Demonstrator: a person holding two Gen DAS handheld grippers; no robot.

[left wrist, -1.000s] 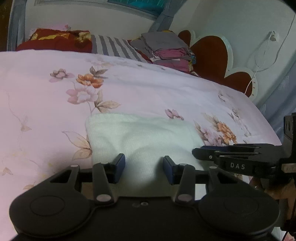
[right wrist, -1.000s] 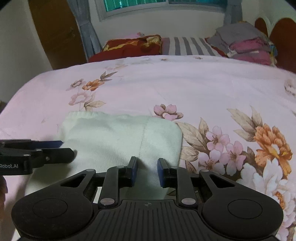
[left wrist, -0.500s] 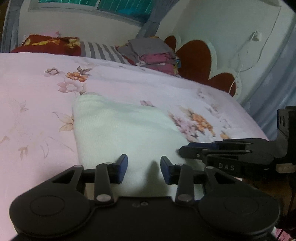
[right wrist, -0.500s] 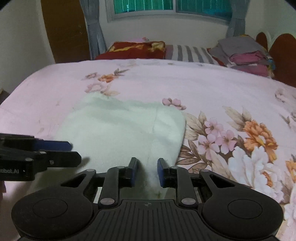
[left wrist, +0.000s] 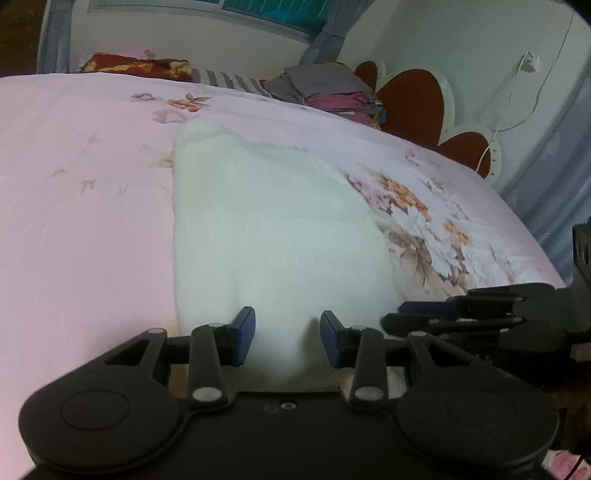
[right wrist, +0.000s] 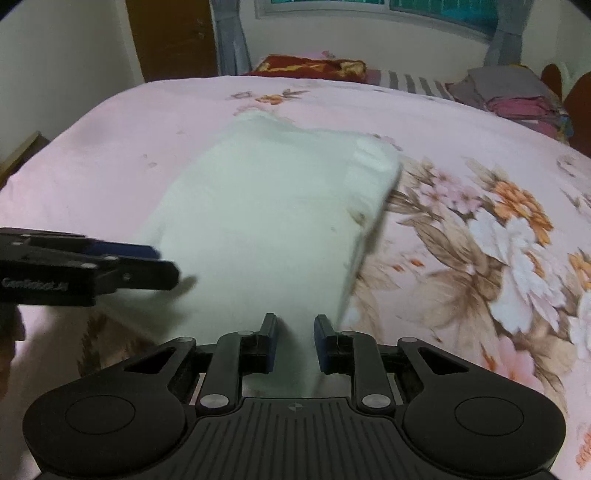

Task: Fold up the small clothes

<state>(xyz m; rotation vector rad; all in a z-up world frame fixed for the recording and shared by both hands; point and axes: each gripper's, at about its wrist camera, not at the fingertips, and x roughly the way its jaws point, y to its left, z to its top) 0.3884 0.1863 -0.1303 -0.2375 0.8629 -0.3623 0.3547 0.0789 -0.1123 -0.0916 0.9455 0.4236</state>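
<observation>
On pink floral bedspread (left wrist: 81, 206), white knit garment (left wrist: 273, 229)

— What differs from a second ago?
— The pale mint knitted garment (right wrist: 266, 218) now rises off the pink floral bedspread (right wrist: 480, 155); its near edge is lifted by both tongs, left tongs (left wrist: 287, 334) and right tongs (right wrist: 295, 341).
— And the views?
— Both cameras sit higher, showing more of its length, blurred.

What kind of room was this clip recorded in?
A bedroom, most likely: a bed with a floral sheet, a scalloped headboard and pillows under a curtained window.
</observation>
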